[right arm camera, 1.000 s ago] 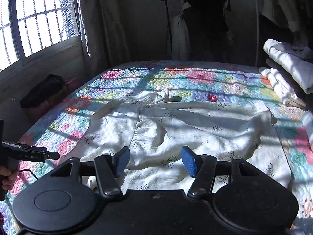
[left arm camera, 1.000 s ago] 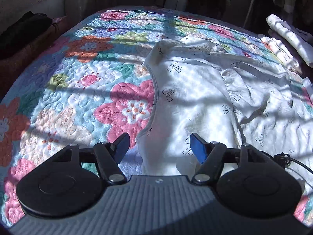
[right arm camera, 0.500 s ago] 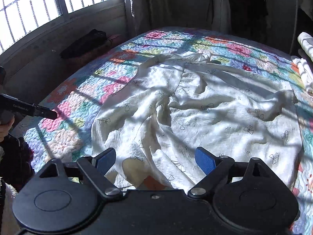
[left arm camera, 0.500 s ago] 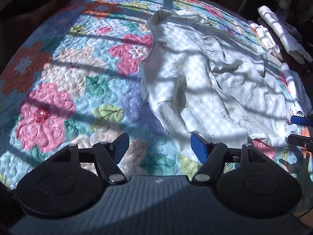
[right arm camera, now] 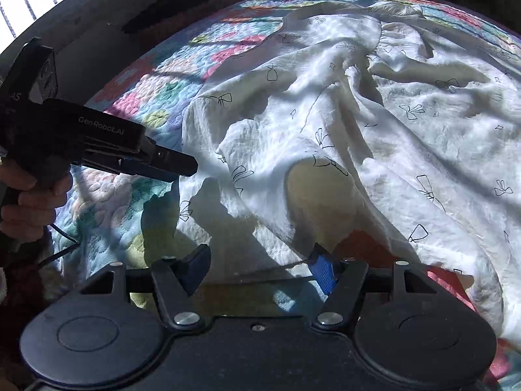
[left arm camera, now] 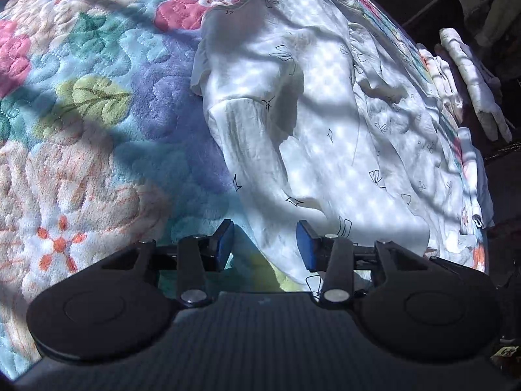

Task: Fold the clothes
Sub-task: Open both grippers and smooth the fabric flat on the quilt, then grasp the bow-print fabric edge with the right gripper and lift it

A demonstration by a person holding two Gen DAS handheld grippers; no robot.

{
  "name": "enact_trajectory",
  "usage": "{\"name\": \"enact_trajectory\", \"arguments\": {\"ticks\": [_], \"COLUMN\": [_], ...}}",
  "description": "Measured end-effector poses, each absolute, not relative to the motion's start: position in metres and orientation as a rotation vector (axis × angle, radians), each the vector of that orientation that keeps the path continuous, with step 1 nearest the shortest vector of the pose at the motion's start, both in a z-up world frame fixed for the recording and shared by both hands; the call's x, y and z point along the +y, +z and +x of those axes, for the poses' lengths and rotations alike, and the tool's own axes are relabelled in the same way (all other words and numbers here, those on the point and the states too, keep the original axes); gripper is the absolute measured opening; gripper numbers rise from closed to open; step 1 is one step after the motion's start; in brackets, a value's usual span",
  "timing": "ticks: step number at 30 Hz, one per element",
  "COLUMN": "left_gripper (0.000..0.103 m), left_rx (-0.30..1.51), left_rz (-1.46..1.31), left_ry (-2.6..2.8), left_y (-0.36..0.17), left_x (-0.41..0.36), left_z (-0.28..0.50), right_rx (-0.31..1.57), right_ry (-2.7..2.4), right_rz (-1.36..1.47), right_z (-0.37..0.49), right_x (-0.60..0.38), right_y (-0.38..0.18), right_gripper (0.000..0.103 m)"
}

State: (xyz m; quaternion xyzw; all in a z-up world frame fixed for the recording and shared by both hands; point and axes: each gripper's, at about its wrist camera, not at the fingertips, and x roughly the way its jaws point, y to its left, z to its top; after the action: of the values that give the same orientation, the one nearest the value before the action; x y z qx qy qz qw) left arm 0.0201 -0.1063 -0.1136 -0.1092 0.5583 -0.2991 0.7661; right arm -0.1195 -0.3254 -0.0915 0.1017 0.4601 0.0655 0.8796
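A white garment with small black bow prints (left arm camera: 325,123) lies crumpled and spread on the floral quilt (left arm camera: 81,97). It also fills the right wrist view (right arm camera: 358,130). My left gripper (left arm camera: 265,244) is open, low over the garment's near edge, with cloth between the blue pads but not pinched. It shows from the side in the right wrist view (right arm camera: 182,166), at the garment's left edge. My right gripper (right arm camera: 260,265) is open just above the garment's near hem, holding nothing.
Folded white clothes (left arm camera: 472,81) are stacked at the far right side of the bed. A dark bag (right arm camera: 166,6) lies on the ledge under the barred window. The bed's near edge lies just below both grippers.
Both grippers have come down and forward toward the garment's near edge. The left one has closed in on the garment's left hem. Both stayed open.
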Motion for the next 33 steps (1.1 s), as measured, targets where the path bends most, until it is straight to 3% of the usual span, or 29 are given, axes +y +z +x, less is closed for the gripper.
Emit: {"name": "enact_trajectory", "arguments": {"ticks": [1, 3, 4, 6, 7, 8, 9, 10, 11, 13, 15, 16, 20, 22, 24, 33], "left_gripper": [0.041, 0.051, 0.054, 0.062, 0.060, 0.054, 0.038, 0.031, 0.025, 0.025, 0.046, 0.049, 0.052, 0.054, 0.055, 0.060], "left_rx": [1.214, 1.222, 1.226, 1.230, 1.227, 1.220, 1.209, 1.199, 1.193, 1.193, 1.217, 1.227, 1.223, 1.226, 1.226, 1.213], "left_rz": [-0.246, -0.273, -0.284, -0.290, -0.260, -0.211, -0.163, -0.134, -0.121, -0.137, -0.170, -0.181, -0.170, -0.157, -0.142, -0.048], "left_ry": [-0.645, -0.638, -0.638, -0.649, -0.660, -0.670, -0.667, -0.659, -0.657, -0.659, -0.658, -0.651, -0.646, -0.645, -0.644, -0.666], "left_y": [-0.115, -0.117, -0.118, -0.119, -0.118, -0.115, -0.112, -0.109, -0.107, -0.105, -0.109, -0.111, -0.110, -0.107, -0.105, -0.096], "left_x": [-0.108, -0.109, -0.110, -0.112, -0.113, -0.115, -0.116, -0.114, -0.113, -0.108, -0.106, -0.106, -0.111, -0.113, -0.116, -0.123], "left_z": [0.021, 0.023, 0.024, 0.024, 0.023, 0.022, 0.020, 0.019, 0.018, 0.016, 0.016, 0.015, 0.011, 0.010, 0.008, -0.009], "right_rx": [0.939, 0.932, 0.934, 0.943, 0.938, 0.932, 0.927, 0.913, 0.898, 0.872, 0.857, 0.856, 0.844, 0.829, 0.813, 0.832], "right_ry": [0.119, 0.118, 0.129, 0.173, 0.212, 0.260, 0.309, 0.345, 0.369, 0.402, 0.394, 0.364, 0.258, 0.260, 0.246, 0.099], "right_rz": [0.216, 0.260, 0.290, 0.308, 0.310, 0.331, 0.358, 0.377, 0.391, 0.442, 0.483, 0.475, 0.297, 0.278, 0.269, 0.261], "right_z": [-0.118, -0.116, -0.117, -0.120, -0.123, -0.125, -0.127, -0.129, -0.130, -0.132, -0.133, -0.133, -0.139, -0.146, -0.152, -0.158], "right_x": [-0.328, -0.333, -0.335, -0.331, -0.327, -0.324, -0.321, -0.319, -0.319, -0.323, -0.328, -0.330, -0.325, -0.327, -0.333, -0.353], "right_y": [-0.094, -0.098, -0.100, -0.101, -0.101, -0.100, -0.100, -0.098, -0.097, -0.095, -0.097, -0.098, -0.095, -0.093, -0.090, -0.095], "right_gripper": [0.034, 0.007, 0.005, 0.004, 0.004, 0.004, 0.004, 0.004, 0.004, 0.004, 0.004, 0.004, 0.012, 0.025, 0.030, 0.031]}}
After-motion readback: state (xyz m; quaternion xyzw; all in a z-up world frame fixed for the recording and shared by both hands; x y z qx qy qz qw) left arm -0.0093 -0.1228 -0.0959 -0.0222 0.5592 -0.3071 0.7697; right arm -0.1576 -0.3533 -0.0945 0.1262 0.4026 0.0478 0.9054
